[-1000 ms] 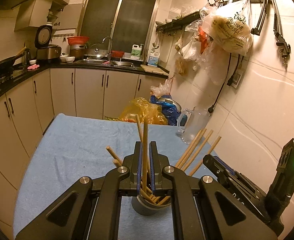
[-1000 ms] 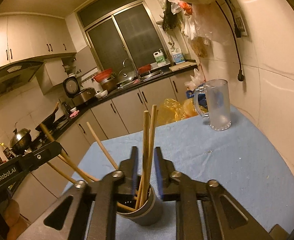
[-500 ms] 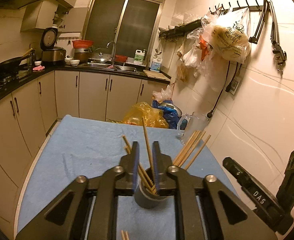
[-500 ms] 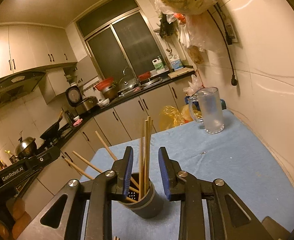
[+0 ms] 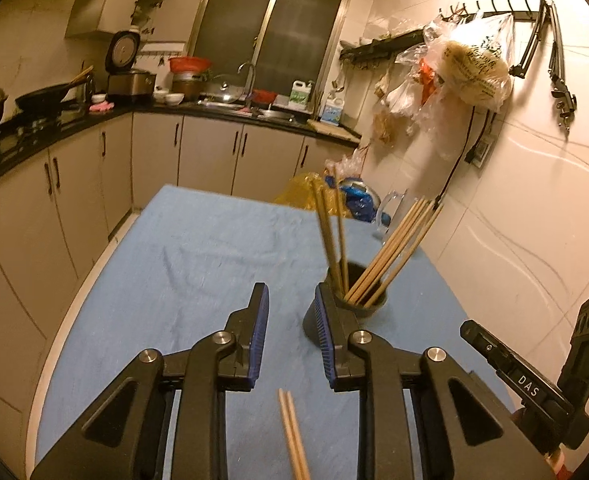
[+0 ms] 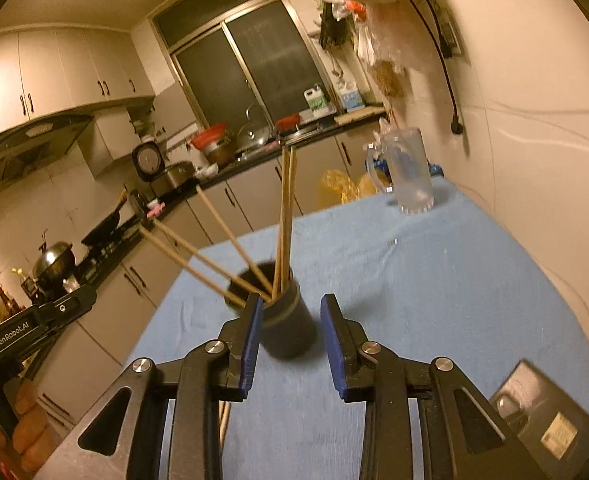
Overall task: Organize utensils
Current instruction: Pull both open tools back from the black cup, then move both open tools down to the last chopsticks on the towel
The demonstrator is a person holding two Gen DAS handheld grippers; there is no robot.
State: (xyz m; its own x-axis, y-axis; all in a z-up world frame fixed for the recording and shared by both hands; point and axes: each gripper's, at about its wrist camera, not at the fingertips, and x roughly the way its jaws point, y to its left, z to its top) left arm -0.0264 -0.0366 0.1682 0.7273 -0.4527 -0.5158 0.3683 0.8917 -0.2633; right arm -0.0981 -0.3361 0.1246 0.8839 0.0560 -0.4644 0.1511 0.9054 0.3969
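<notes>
Wooden chopsticks (image 5: pixel 390 256) are standing in one dark cup (image 6: pixel 288 324) on the blue cloth (image 5: pixel 198 264). From the left wrist about seven sticks are showing in the cup: two or three rising nearly upright and four or five fanning up toward the wall. From the right wrist only five can be counted. Two more chopsticks, a loose pair (image 5: pixel 293 436), are lying flat on the cloth, side by side, their length running from the near edge away toward the cup.

The left gripper (image 5: pixel 290 312) is hanging released, its jaws having just been opening, with nothing between them; its right finger is overlapping the cup's side, though contact cannot be told. The loose pair is lying below its jaws.

The right gripper (image 6: pixel 291 320) is also standing open and empty-handed, jaws just been widening, framing the cup without pressing it. One clear mug (image 6: pixel 408 172) is sitting at the cloth's far corner.
</notes>
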